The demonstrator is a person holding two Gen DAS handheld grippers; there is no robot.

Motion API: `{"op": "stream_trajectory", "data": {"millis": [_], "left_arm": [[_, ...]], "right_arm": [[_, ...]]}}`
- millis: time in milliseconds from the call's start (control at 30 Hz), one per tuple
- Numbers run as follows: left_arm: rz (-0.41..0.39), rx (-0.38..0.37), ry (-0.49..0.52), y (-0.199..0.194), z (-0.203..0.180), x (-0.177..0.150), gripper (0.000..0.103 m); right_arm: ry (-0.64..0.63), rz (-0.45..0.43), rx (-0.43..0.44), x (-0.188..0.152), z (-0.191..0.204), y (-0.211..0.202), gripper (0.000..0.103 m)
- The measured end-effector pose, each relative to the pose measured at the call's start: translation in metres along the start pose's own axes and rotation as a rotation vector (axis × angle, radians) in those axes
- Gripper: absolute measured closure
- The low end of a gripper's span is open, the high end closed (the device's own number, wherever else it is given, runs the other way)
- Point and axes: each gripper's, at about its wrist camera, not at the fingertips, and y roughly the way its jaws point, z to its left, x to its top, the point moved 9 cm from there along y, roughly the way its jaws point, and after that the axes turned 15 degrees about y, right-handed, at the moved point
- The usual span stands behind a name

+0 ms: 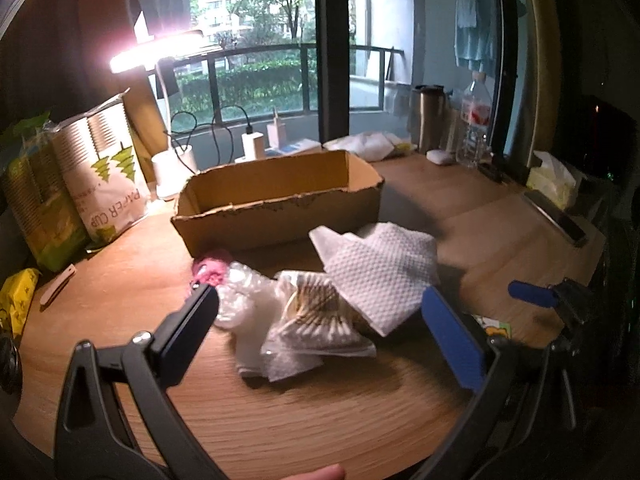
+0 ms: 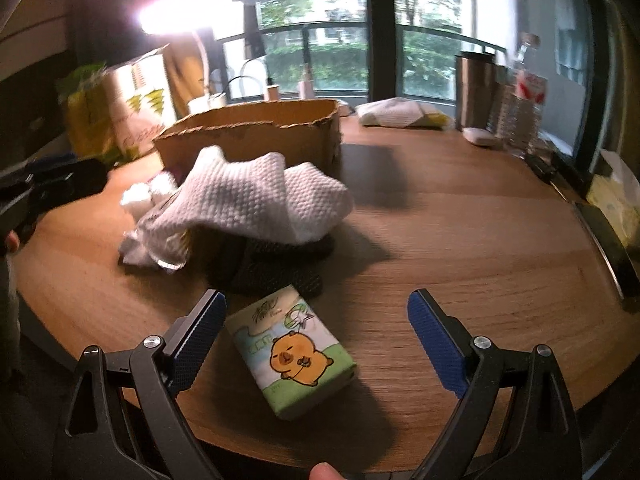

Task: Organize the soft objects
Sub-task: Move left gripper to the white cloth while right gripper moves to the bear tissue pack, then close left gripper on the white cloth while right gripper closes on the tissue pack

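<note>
An open cardboard box stands on the wooden table. In front of it lies a pile of soft things: a white textured towel, a clear bag of cotton swabs, bubble wrap, a pink item and a dark mesh cloth. A tissue pack with a cartoon capybara lies between the fingers of my right gripper, which is open. My left gripper is open just above the pile, holding nothing.
A paper cup sleeve and green packs stand at the left. A lit desk lamp, chargers, a steel tumbler, a water bottle, a tissue box and a phone ring the table's far and right edges.
</note>
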Motion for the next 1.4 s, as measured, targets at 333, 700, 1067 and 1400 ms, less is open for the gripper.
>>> {"op": "stream_trajectory", "data": {"millis": [333, 700, 1067, 1400], "left_arm": [[0.054, 0.015, 0.065, 0.02, -0.029, 0.015, 0.001], [0.154, -0.005, 0.092, 0.061, -0.051, 0.022, 0.001], [0.235, -0.074, 0.043, 0.085, -0.05, 0.009, 0.046], [0.226, -0.11, 0.028, 0.073, -0.051, 0.006, 0.07]], "right_arm": [[-0.037, 0.024, 0.062, 0.006, -0.016, 0.009, 0.047], [0.019, 0.05, 0.061, 0.017, -0.053, 0.016, 0.059], [-0.02, 0.087, 0.229, 0.004, -0.025, -0.009, 0.028], [-0.11, 0.142, 0.266, -0.019, -0.005, -0.007, 0.022]]}}
